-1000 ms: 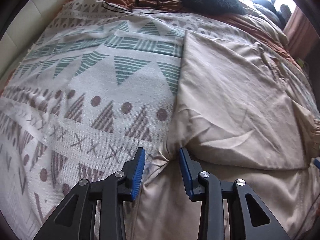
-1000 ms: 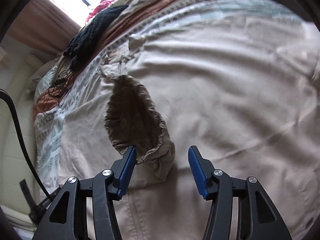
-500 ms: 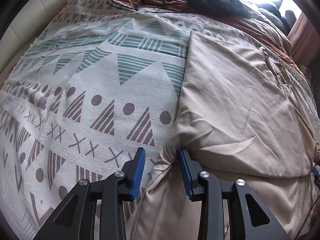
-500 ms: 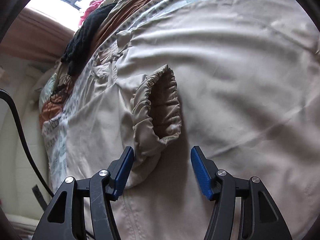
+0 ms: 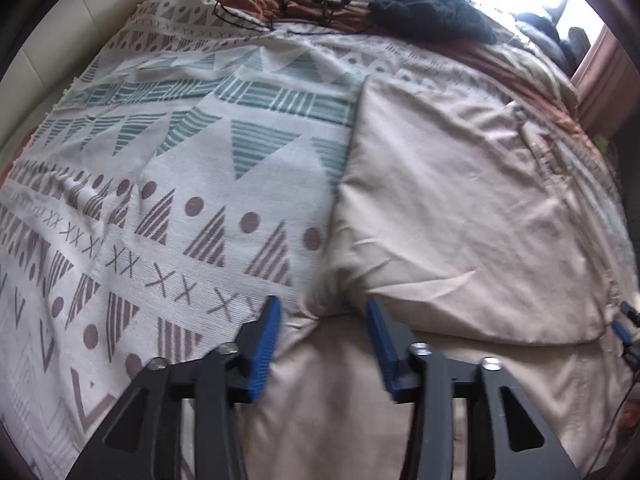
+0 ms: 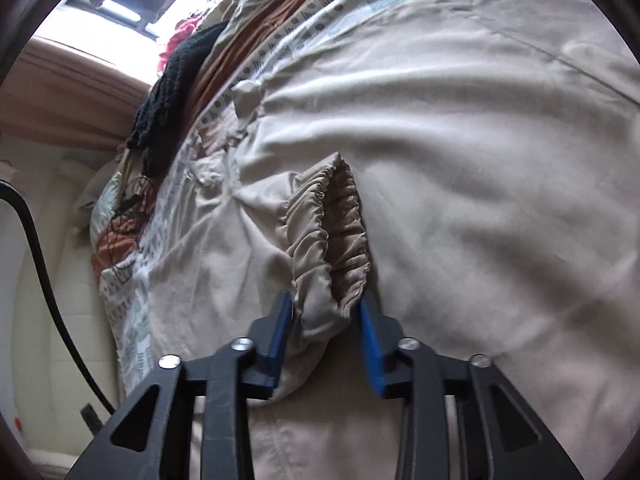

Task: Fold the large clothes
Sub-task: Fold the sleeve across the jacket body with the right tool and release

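The left hand-held gripper (image 5: 322, 314) is spreading off the beige jacket (image 5: 460, 208) fold it pinched earlier, while the right hand-held gripper (image 6: 325, 312) is closing around the elastic cuff (image 6: 320, 240), likely starting the sleeve fold.

beige jacket (image 5: 460, 208) cut off below, black cable (image 6: 36, 248) leaving frame
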A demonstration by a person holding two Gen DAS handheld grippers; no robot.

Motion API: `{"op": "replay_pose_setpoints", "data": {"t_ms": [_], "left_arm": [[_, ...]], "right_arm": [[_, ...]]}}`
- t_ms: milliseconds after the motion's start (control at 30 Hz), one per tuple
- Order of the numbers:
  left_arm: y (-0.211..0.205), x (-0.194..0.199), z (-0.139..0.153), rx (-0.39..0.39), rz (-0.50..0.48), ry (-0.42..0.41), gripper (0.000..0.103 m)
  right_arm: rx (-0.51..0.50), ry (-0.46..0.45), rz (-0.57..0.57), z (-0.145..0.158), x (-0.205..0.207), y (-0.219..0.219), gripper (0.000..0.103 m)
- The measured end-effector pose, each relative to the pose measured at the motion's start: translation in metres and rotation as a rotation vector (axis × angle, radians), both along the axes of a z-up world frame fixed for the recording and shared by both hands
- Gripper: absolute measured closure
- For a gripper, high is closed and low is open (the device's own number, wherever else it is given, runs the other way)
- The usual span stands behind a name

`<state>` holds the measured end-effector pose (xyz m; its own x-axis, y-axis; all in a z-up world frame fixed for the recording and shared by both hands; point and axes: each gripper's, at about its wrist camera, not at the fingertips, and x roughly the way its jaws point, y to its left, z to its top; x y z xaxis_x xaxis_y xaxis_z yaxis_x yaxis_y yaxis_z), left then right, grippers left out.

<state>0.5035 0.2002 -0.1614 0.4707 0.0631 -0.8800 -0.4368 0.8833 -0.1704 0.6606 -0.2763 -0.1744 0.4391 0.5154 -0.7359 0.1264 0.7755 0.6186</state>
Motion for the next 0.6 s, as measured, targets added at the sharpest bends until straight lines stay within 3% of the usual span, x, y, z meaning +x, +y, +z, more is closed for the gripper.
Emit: {"op": "replay_pose_setpoints", "data": {"t_ms": [33, 133, 600], "left_arm": [[-0.003, -0.001, 0.006, -0.002, 0.001, -0.015, 0.039], [-0.021, -0.003, 0.027, 0.012, -0.01, -0.071, 0.029], [-0.144, 0.026, 0.067, 0.038, -0.191, -0.135, 0.029]], "right_arm": [[-0.001, -0.007, -0.003, 0.004, -0.002, -0.002, 0.056], [-0.017, -0.036, -0.02, 0.02, -0.012, -0.016, 0.052], [0.01, -0.178, -0.211, 0.061, -0.046, -0.146, 0.051]]}}
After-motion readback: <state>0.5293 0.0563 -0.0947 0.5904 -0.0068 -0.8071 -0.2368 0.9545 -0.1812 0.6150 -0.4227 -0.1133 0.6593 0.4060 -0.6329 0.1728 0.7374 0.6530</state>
